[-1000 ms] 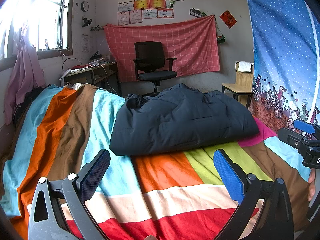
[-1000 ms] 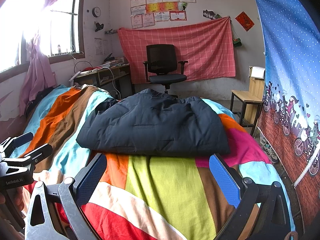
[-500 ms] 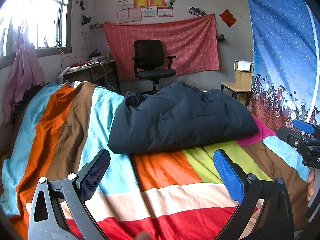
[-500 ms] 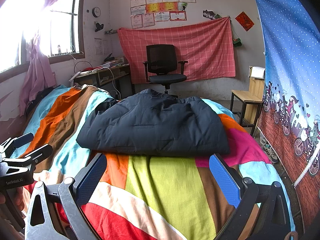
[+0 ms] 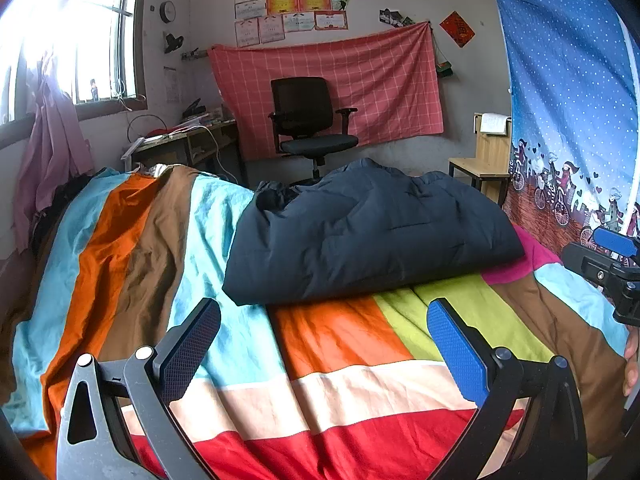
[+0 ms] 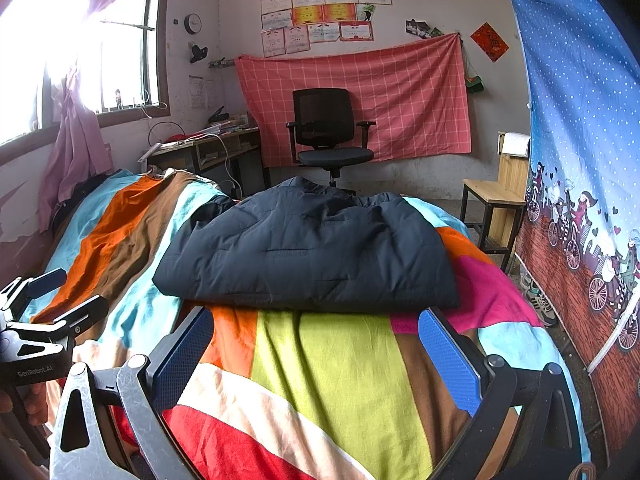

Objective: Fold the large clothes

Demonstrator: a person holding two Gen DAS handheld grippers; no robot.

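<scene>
A dark navy padded jacket (image 5: 372, 232) lies folded in a bundle on the striped multicoloured bedspread (image 5: 328, 344); it also shows in the right wrist view (image 6: 308, 252). My left gripper (image 5: 324, 344) is open and empty, held above the bedspread a short way in front of the jacket. My right gripper (image 6: 316, 352) is open and empty, also above the bedspread in front of the jacket. The right gripper's body (image 5: 608, 264) shows at the right edge of the left wrist view. The left gripper's body (image 6: 36, 320) shows at the left edge of the right wrist view.
A black office chair (image 6: 328, 136) stands beyond the bed before a red checked cloth (image 6: 400, 96). A desk (image 6: 200, 152) is at the back left under the window. A wooden chair (image 6: 496, 200) and a blue patterned curtain (image 6: 580, 152) stand to the right.
The left wrist view has shifted slightly, so the jacket sits a little lower and to the left. Both grippers stay open and the jacket has not moved.
</scene>
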